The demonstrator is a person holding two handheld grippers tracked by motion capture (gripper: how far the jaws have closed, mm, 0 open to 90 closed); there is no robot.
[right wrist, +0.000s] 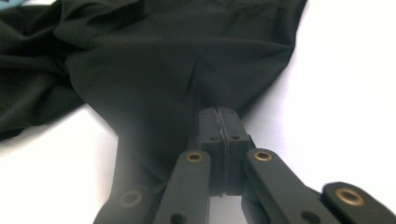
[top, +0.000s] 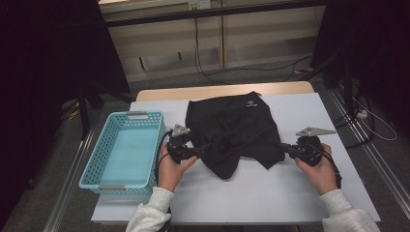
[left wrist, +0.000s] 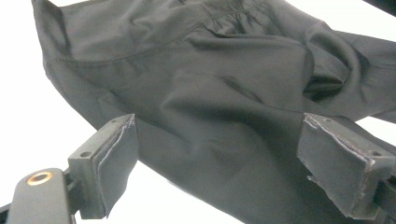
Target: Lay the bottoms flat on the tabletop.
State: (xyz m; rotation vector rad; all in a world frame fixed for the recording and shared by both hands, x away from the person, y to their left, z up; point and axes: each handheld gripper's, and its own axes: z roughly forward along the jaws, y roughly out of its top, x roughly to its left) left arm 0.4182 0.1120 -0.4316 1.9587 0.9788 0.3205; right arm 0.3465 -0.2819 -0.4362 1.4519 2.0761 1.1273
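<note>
A black garment (top: 232,125) with a small white logo lies crumpled on the white table cover (top: 270,193). My left gripper (top: 200,151) is at its near-left edge. In the left gripper view that gripper (left wrist: 218,123) stands open, with the cloth (left wrist: 210,70) spread between and beyond the jaws and the pads (left wrist: 116,154) clear of it. My right gripper (top: 285,149) is at the garment's near-right corner. In the right gripper view the right gripper (right wrist: 219,114) is shut on a fold of the black fabric (right wrist: 163,60), which rises into a pinched ridge at the tips.
A light blue perforated basket (top: 95,159) stands at the table's left edge with nothing visible in it. Beyond the far edge of the table (top: 217,91) are a wall and trailing cables (top: 203,63). Dark stands flank both sides.
</note>
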